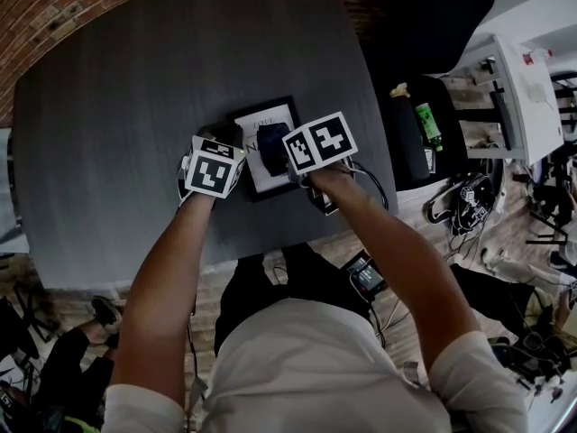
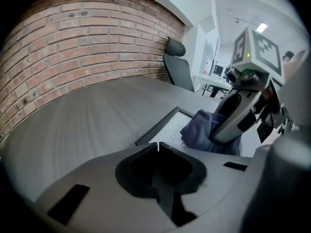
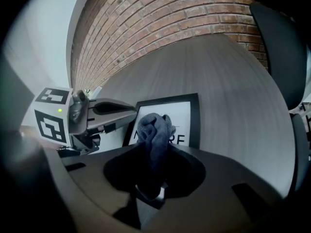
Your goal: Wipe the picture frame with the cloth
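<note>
Wiping looks mid-way. The right hand-held gripper (image 3: 151,169) pinches the dark blue cloth (image 3: 154,123) against the picture frame (image 3: 194,115). The left hand-held gripper (image 2: 158,147), jaws together and empty, seems to steady the frame's edge.

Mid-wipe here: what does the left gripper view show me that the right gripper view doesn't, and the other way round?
Only the left gripper view: the right gripper from the side, its tips down in the cloth on the picture frame, and the left jaws together. Only the right gripper view: the cloth clamped between the right jaws, and the left gripper at the frame's left side. Both: frame, cloth, grey table, brick wall.
</note>
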`<act>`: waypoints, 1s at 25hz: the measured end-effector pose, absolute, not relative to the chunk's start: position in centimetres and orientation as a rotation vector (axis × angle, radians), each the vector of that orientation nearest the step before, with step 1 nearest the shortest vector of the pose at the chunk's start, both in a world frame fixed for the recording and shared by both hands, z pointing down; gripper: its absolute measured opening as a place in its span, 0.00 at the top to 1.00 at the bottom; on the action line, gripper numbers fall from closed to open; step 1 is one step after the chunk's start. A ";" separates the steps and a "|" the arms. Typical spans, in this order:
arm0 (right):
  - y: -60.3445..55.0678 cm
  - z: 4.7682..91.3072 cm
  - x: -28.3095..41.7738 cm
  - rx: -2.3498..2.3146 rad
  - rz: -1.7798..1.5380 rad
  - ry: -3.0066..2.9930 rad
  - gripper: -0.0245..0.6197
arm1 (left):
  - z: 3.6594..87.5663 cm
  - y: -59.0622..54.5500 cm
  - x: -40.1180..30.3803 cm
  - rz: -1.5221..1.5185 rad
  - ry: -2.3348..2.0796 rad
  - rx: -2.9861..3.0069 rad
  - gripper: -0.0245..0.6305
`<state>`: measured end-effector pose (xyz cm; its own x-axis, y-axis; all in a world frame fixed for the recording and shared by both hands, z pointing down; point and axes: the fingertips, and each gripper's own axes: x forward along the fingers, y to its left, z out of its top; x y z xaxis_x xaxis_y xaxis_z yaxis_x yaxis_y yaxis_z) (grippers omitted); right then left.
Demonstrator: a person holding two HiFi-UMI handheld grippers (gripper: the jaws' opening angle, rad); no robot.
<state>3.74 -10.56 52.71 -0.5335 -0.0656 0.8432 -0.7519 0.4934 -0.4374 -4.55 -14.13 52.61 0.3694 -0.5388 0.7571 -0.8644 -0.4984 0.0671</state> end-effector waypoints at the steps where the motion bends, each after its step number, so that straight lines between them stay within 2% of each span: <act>1: -10.7 52.7 4.2 0.684 1.077 -1.929 0.80 | 52.6 -14.1 -4.5 0.947 -1.215 2.180 0.93; 15: -12.1 51.8 9.2 0.793 1.047 -1.900 0.80 | 52.5 -14.1 -4.5 0.927 -1.224 2.211 0.93; 25: -13.0 49.6 13.7 0.953 0.899 -1.861 0.81 | 52.5 -13.9 -4.8 0.922 -1.249 2.215 0.93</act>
